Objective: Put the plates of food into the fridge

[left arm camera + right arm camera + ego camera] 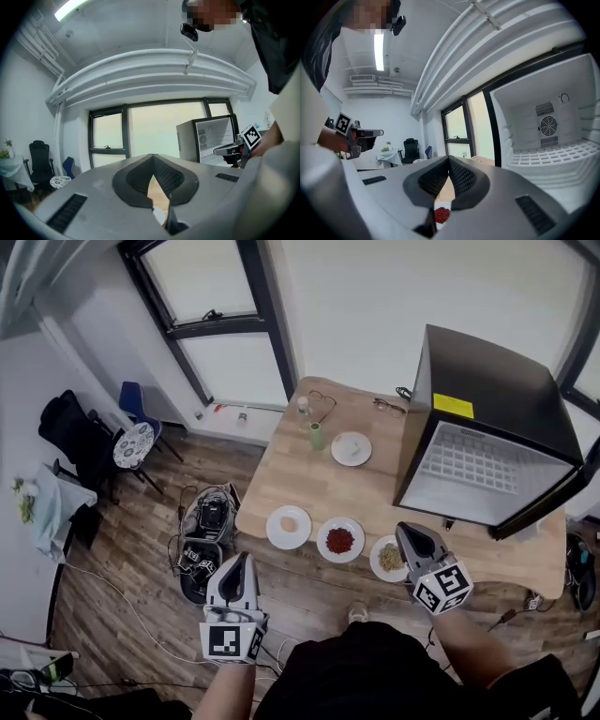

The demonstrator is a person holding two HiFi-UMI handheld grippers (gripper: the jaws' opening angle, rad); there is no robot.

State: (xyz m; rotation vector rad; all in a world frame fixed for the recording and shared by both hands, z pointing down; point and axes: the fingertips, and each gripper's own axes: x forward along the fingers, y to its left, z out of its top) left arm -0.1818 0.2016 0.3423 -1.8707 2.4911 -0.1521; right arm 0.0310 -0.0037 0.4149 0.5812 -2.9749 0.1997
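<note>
Three plates stand in a row at the near edge of the wooden table (pixel 319 484): one with pale orange food (pixel 288 526), one with red food (pixel 339 540), one with yellowish food (pixel 387 559). A fourth plate (pixel 352 448) lies farther back. The black fridge (pixel 487 437) stands on the table's right with its white inside (pixel 548 140) showing. My left gripper (pixel 238 559) is shut and empty, below the table's near-left edge. My right gripper (pixel 405 531) is shut and empty, just above the yellowish plate. Between its jaws the red food (pixel 442 214) shows.
A green bottle (pixel 317 435) and a small clear one (pixel 303 407) stand at the table's far side, with glasses (pixel 389 406) near the fridge. On the floor to the left lie a bag (pixel 208 521) and cables. Chairs (pixel 80 442) stand farther left.
</note>
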